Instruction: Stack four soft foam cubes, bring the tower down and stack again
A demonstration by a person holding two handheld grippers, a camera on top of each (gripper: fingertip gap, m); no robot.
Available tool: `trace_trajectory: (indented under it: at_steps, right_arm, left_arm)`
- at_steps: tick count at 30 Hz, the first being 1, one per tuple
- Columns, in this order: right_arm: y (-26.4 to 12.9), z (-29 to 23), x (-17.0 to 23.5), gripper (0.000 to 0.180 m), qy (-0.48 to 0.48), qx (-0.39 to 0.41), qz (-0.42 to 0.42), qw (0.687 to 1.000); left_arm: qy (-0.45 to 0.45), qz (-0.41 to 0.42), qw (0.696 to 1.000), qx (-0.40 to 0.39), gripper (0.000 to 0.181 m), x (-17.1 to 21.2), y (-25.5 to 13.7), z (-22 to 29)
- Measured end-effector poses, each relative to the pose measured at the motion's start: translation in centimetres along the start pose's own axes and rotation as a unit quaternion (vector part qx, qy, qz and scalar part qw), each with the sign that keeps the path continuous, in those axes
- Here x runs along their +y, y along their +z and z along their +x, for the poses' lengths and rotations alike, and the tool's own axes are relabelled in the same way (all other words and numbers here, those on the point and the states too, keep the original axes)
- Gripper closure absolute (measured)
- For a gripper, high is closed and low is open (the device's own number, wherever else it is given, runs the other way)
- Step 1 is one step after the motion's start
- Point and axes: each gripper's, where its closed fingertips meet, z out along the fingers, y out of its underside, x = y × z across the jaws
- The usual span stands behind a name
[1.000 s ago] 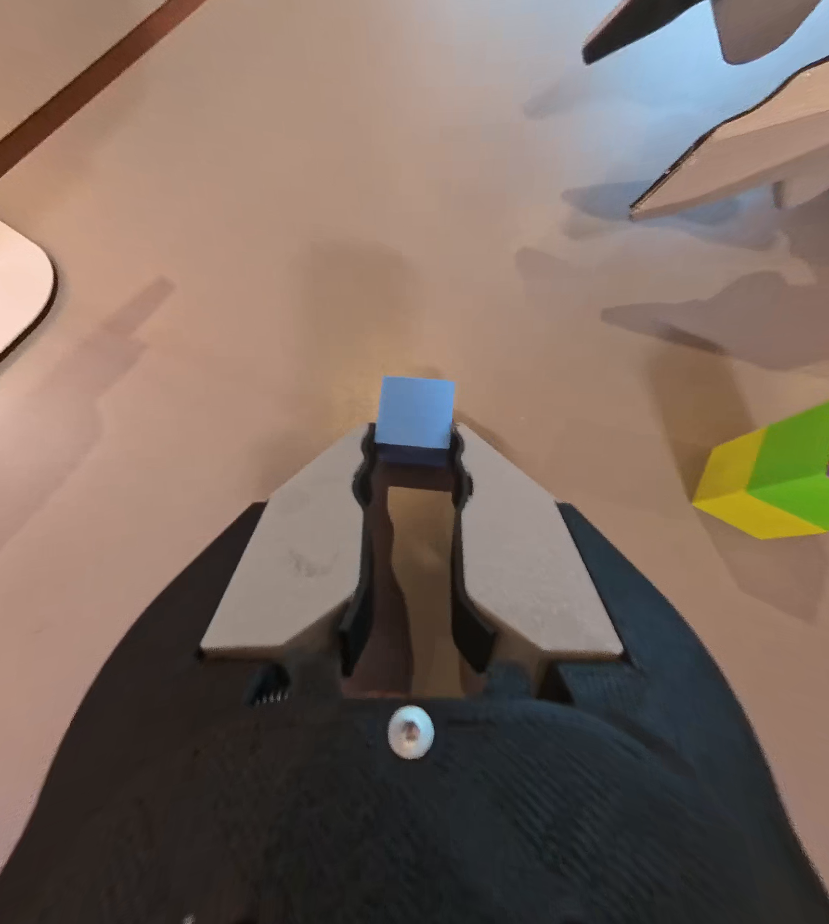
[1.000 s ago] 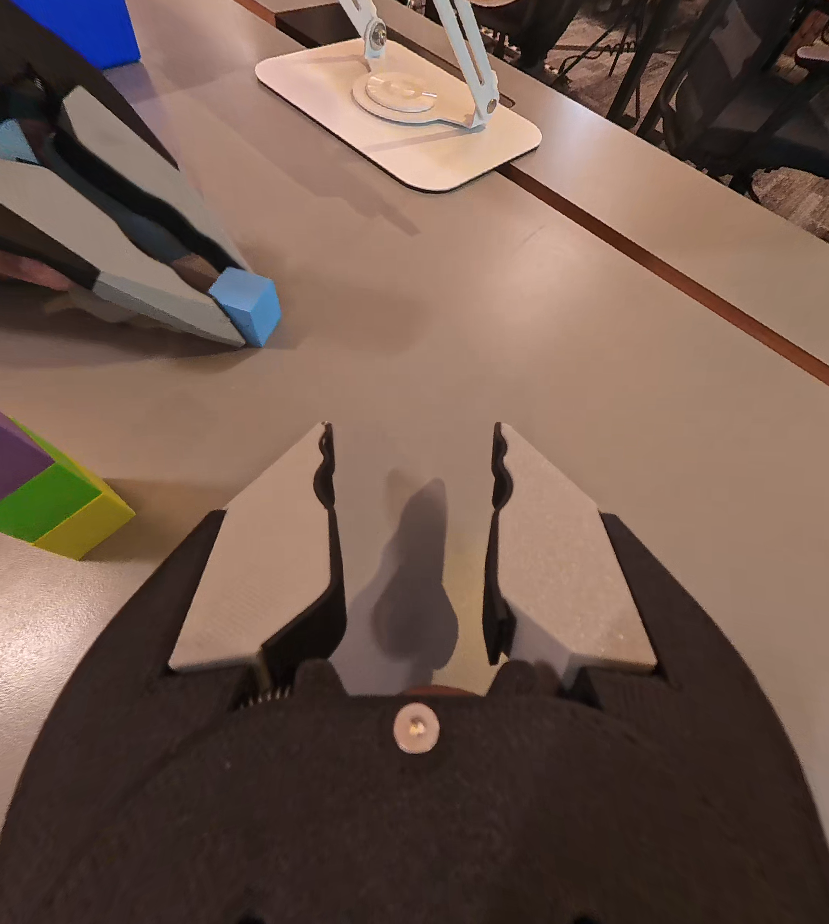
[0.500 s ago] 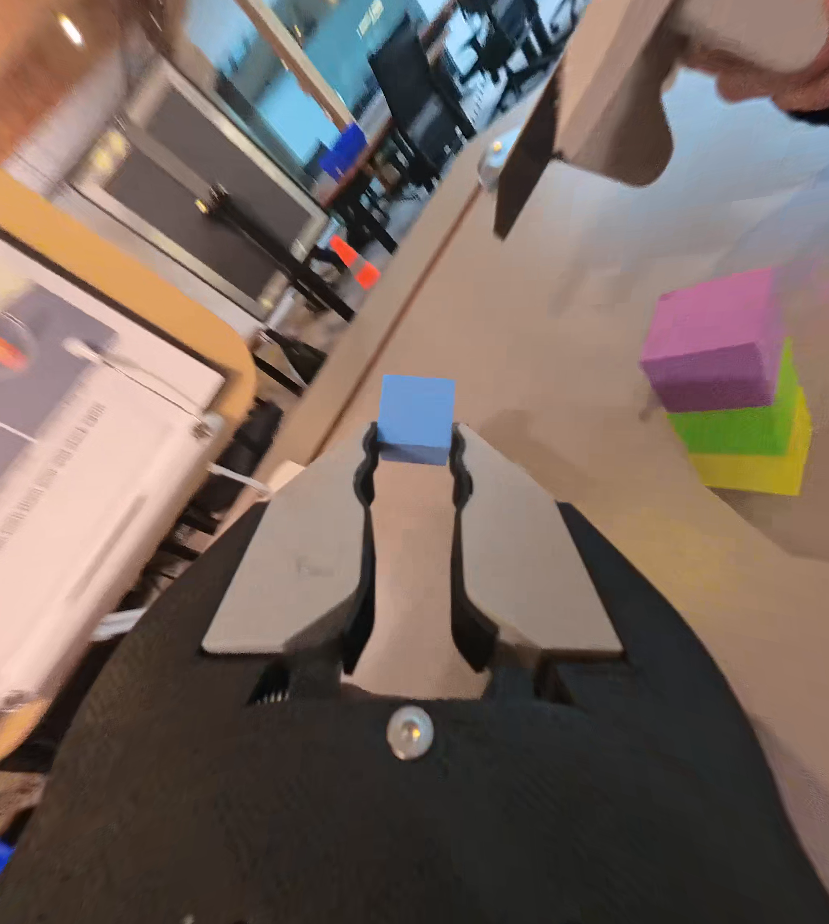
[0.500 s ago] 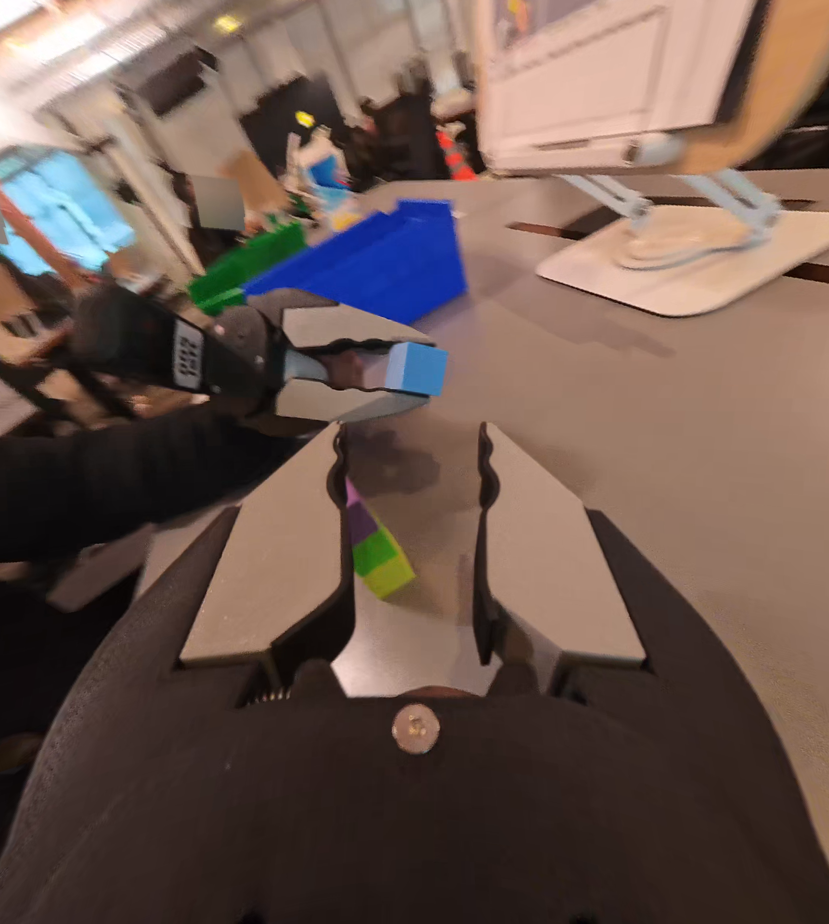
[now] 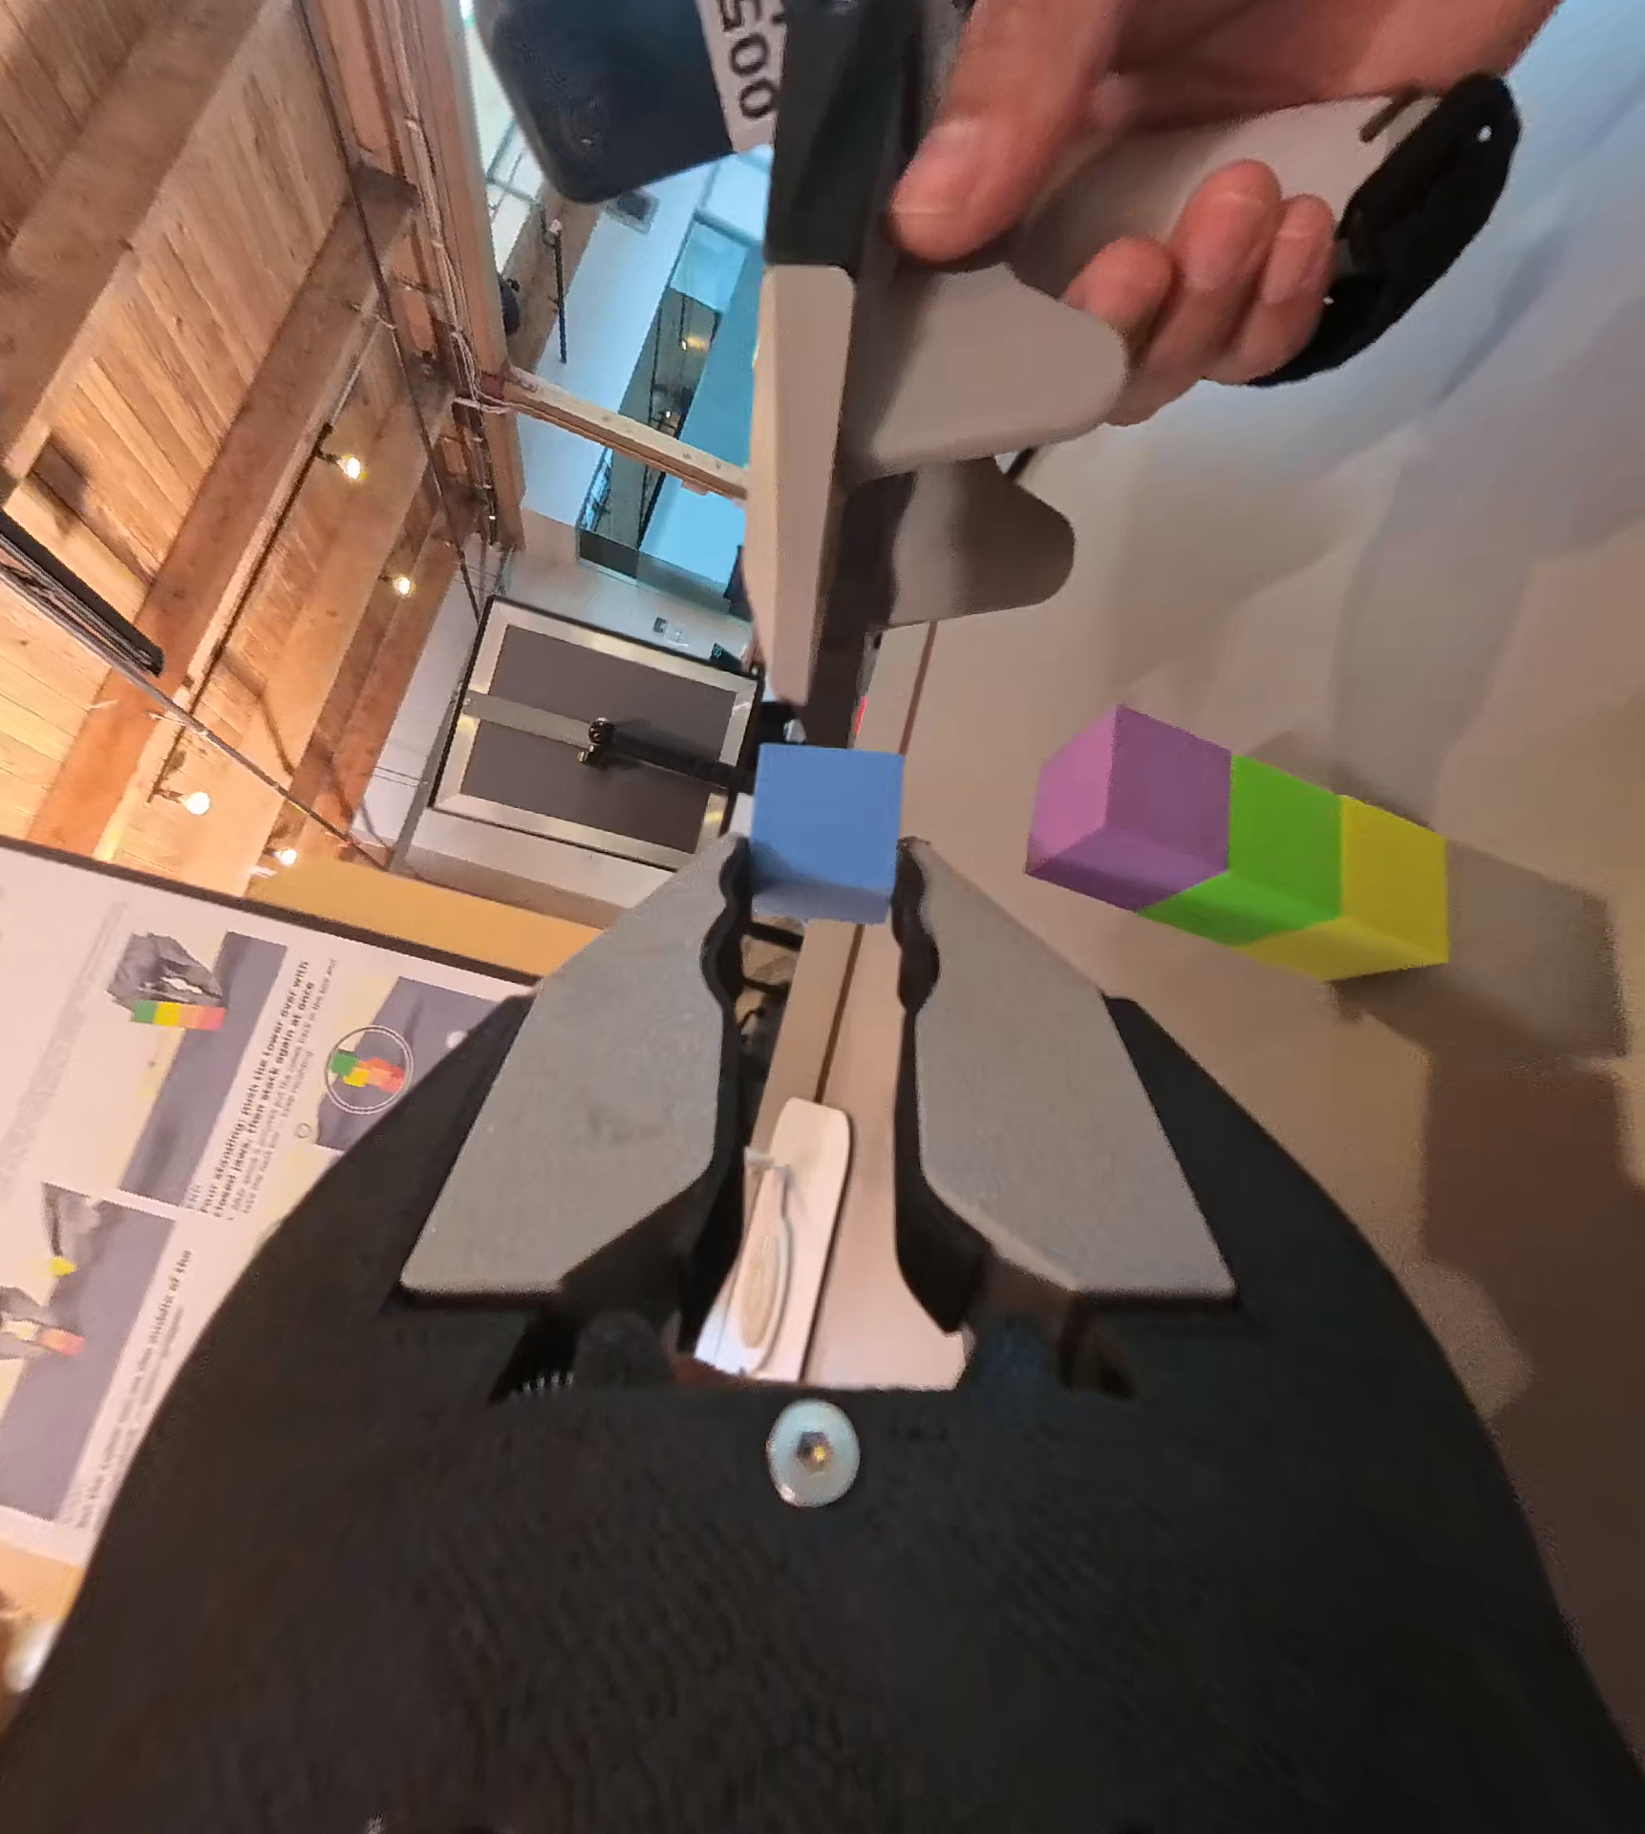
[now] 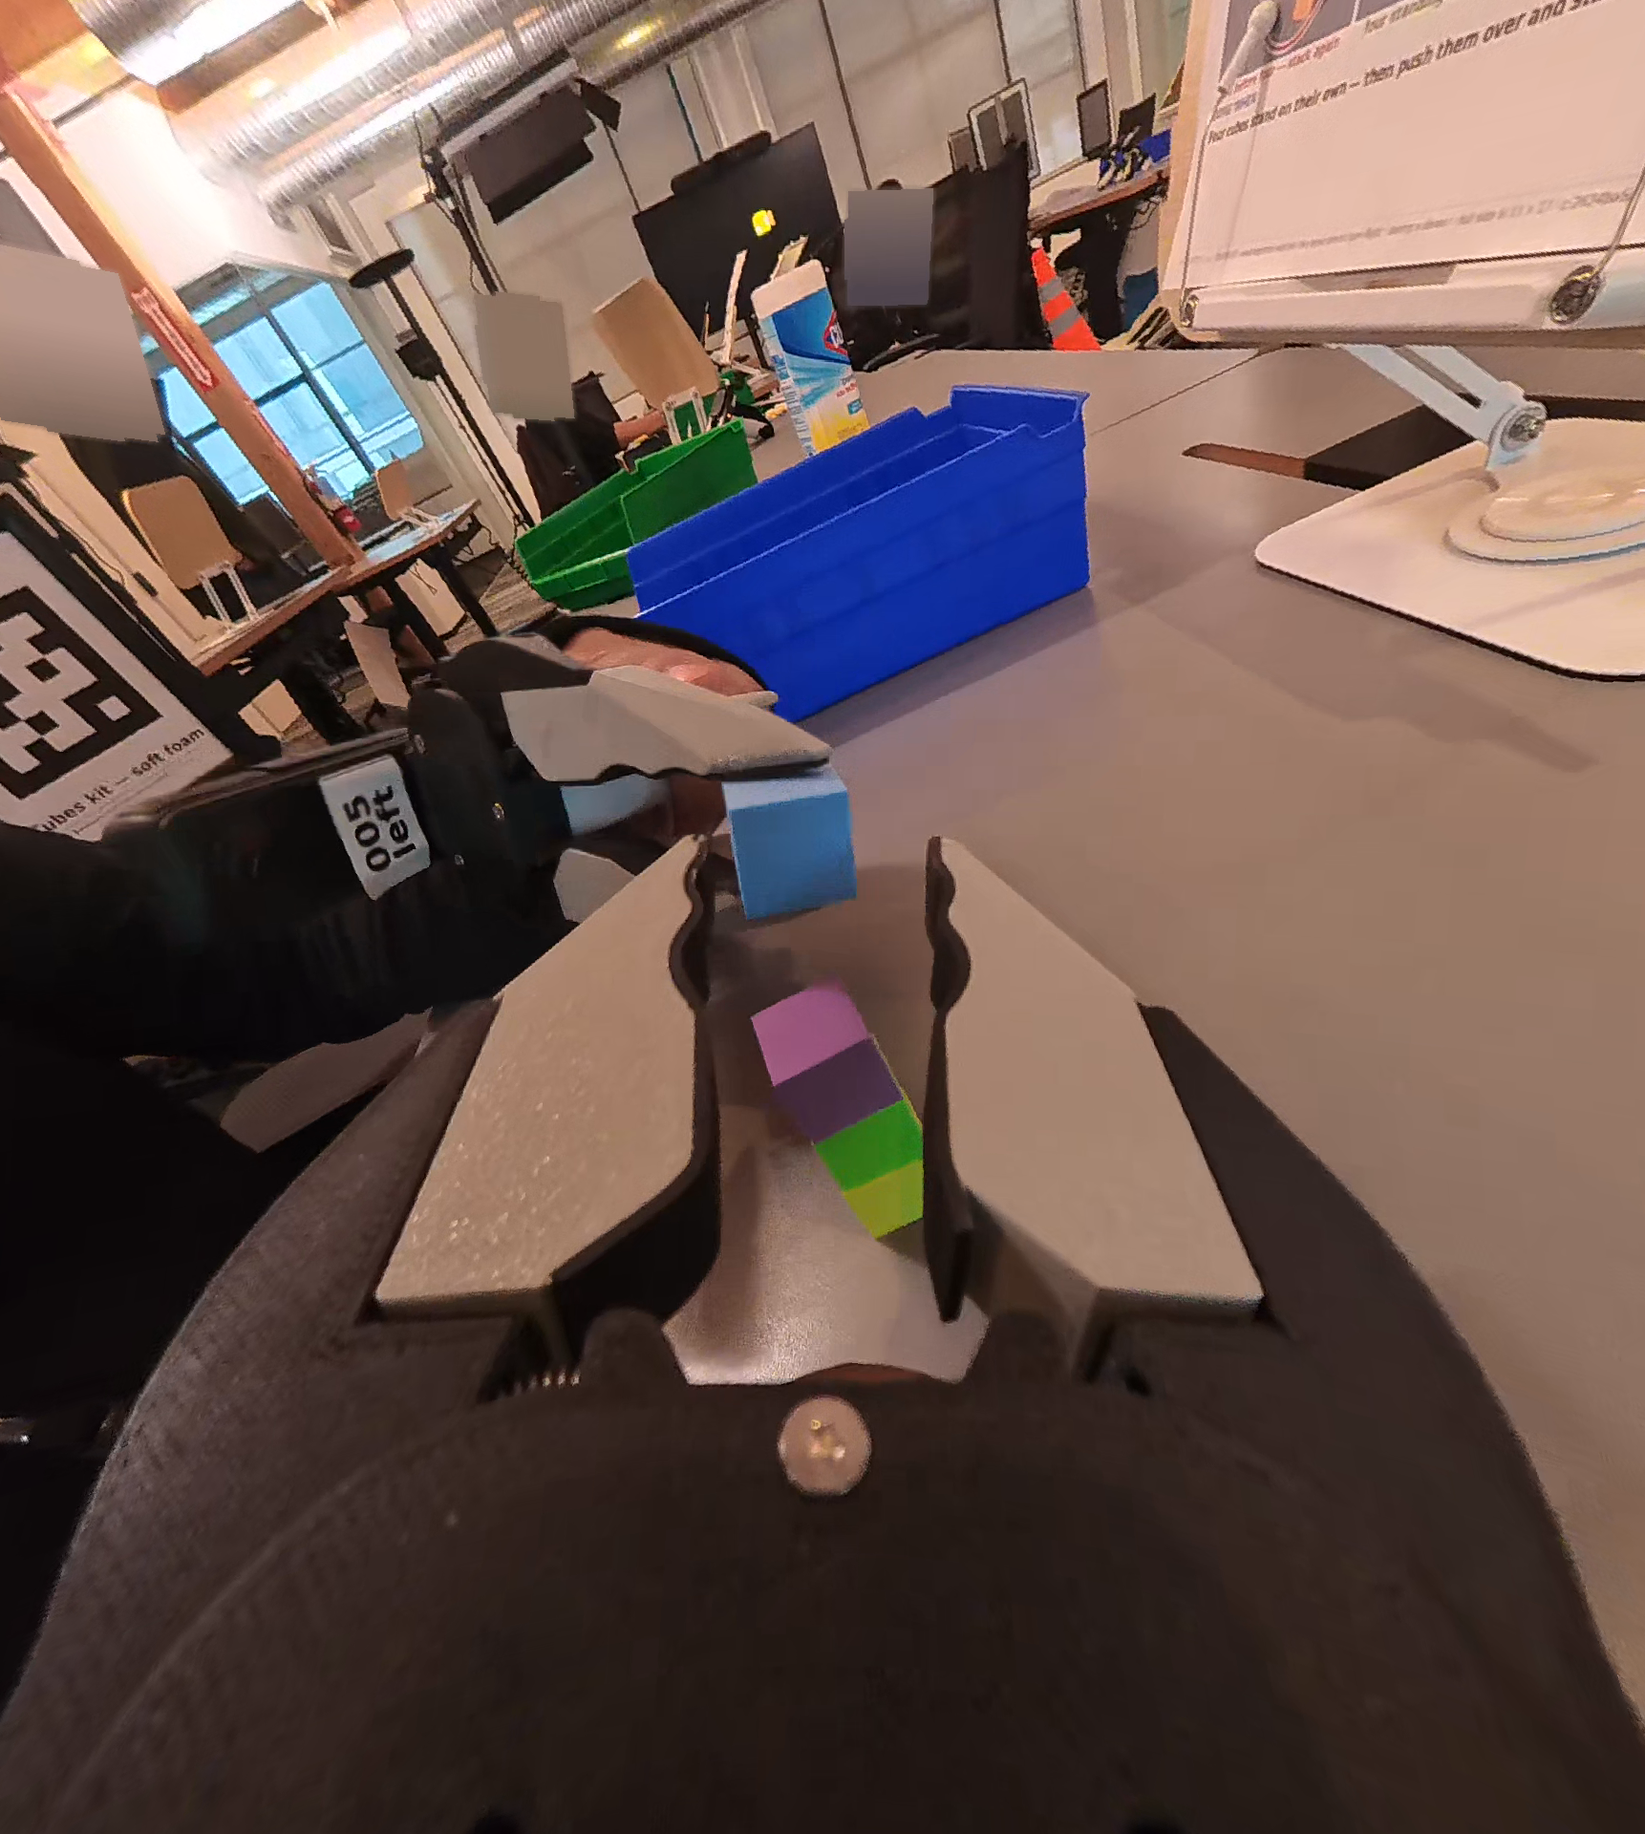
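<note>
My left gripper is shut on a blue foam cube and holds it in the air, rolled on its side. The blue cube shows in the right wrist view too, above and a little to the left of the tower. The tower stands on the grey table: purple cube on top, green cube in the middle, yellow cube at the bottom. It also shows in the left wrist view. My right gripper is open and empty, raised above the tower, which shows between its fingers.
A blue bin and a green bin stand at the back of the table. A white stand base carrying an instruction board is at the right. A wipes canister is behind the bins. Less than 4 cm separates the two grippers' tips.
My left gripper has lifted the blue cube off the table and rolled sideways, bringing it over towards the tower. My right gripper has risen and turned to look down on the tower.
</note>
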Motion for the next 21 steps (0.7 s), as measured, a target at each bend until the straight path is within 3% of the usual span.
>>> trace_trajectory:
  at_steps: [21]
  right_arm:
    - [0.9, -0.94, 0.51, 0.155, -0.065, 0.014, -0.021, 0.998]
  left_arm:
    - [0.066, -0.011, 0.998, -0.001, 0.155, -0.63, 0.07, 0.61]
